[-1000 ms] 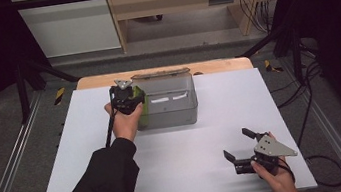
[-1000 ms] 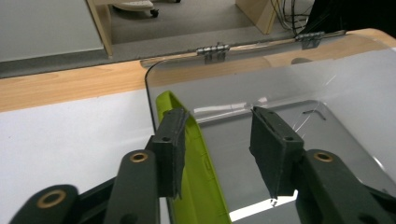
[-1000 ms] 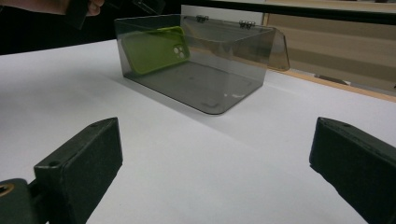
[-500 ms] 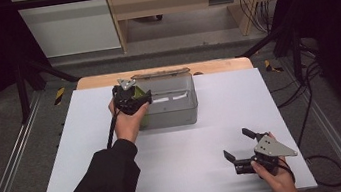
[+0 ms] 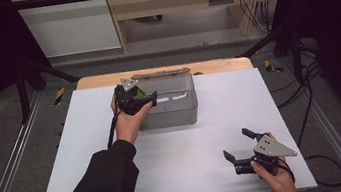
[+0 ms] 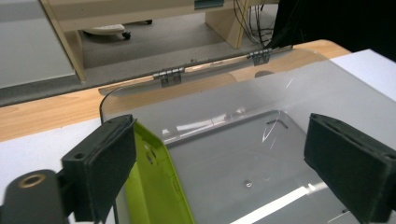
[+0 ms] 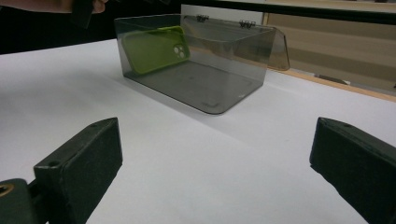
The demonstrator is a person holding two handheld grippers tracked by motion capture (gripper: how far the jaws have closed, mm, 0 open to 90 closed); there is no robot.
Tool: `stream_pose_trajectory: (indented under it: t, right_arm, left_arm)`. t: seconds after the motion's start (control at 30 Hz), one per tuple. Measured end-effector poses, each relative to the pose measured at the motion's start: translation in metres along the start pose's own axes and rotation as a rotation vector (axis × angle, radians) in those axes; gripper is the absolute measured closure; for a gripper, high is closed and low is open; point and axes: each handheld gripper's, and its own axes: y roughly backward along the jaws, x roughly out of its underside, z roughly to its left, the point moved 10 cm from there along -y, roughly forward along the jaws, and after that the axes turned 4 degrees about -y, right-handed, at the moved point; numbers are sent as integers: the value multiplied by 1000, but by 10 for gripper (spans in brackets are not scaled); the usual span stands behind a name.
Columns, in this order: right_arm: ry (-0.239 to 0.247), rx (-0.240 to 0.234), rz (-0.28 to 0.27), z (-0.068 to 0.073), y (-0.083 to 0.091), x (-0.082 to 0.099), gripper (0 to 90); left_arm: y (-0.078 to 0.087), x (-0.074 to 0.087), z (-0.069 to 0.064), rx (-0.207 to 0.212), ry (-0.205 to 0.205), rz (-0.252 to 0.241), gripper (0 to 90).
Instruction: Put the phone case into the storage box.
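- Jaws of the left gripper (image 6: 224,172) have just been opening — spread now, nothing pinched.
- Green phone case (image 7: 156,49) leans inside the clear box (image 5: 173,113) near the surface's back edge — drop-off looks done.
- Right gripper (image 5: 240,145) rests spread, near the front right corner.

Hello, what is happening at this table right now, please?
A person works with a gripper in each hand. The left gripper is over the left end of a clear grey box with its hinged lid thrown back. Its jaws have just been opening, and a green phone case now leans on edge against the box's end wall, free of the pads. The right gripper waits open over the white table, holding nothing.
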Motion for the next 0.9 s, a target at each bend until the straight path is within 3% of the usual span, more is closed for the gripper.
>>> stream_pose_trajectory:
  t: [0.4, 0.7, 0.9]
  right_arm:
    - [-6, 3, 2, 0, 0, 0, 28]
    - [-8, 5, 2, 0, 0, 0, 27]
    - [-12, 0, 3, 0, 1, 0, 26]
  left_arm:
    - [3, -7, 0, -13, -15, -47, 49]
    - [3, -10, -9, 17, -57, -68, 38]
    - [3, -12, -14, 28, -60, -81, 32]
